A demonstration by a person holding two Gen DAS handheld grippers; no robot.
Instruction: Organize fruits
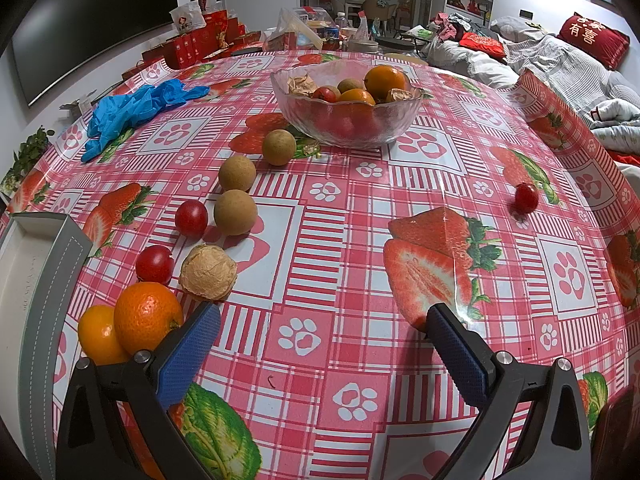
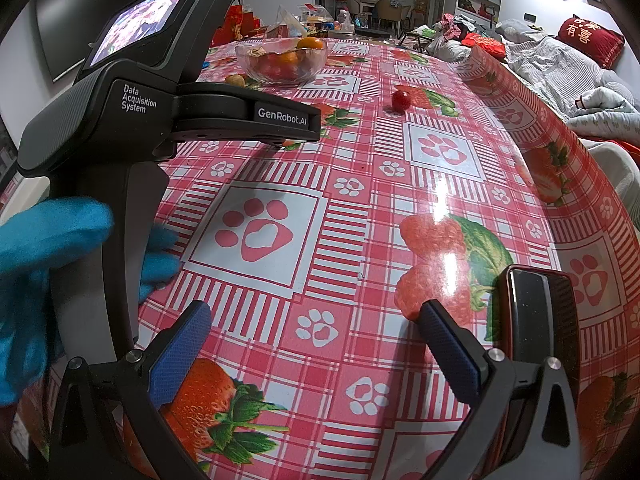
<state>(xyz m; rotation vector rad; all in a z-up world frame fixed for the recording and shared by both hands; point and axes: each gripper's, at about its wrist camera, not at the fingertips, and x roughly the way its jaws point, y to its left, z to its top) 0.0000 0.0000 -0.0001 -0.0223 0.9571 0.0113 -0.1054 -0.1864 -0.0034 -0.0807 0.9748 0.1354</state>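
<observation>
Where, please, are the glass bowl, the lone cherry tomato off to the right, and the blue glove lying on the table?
glass bowl (image 1: 344, 128): left wrist view, front wall.
lone cherry tomato (image 1: 525, 197): left wrist view, middle of its skin.
blue glove (image 1: 136, 108): left wrist view, crumpled middle.

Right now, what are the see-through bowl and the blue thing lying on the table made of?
The bowl looks like clear glass, perhaps plastic: fruit shows through its rippled wall. The blue gloves look like thin matte rubber or nitrile: crumpled, limp, finger-shaped.
</observation>
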